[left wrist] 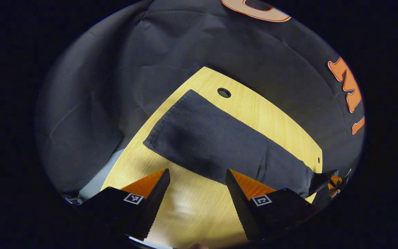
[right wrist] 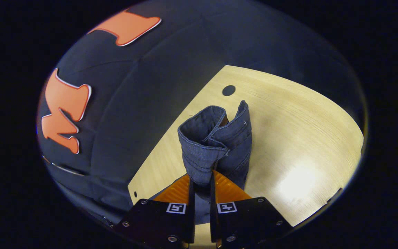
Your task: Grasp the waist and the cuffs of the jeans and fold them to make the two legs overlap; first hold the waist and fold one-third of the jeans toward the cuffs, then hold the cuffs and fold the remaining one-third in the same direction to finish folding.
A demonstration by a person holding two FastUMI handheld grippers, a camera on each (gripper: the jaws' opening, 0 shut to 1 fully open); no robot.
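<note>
right gripper view: jeans [right wrist: 216, 145] bunched between tool [right wrist: 201, 188] fingers.

The left gripper [left wrist: 197, 188] is showing two wedge-shaped fingers [left wrist: 242, 202] with finely ribbed inner faces, each widening back into a blocky housing that is carrying a small square black-and-white marker on top. The right gripper [right wrist: 201, 188] is showing the same build, with ridged finger faces just ahead of its two markers. Behind those markers, round screw heads are sitting along its housing's corners and rear edge.
</note>
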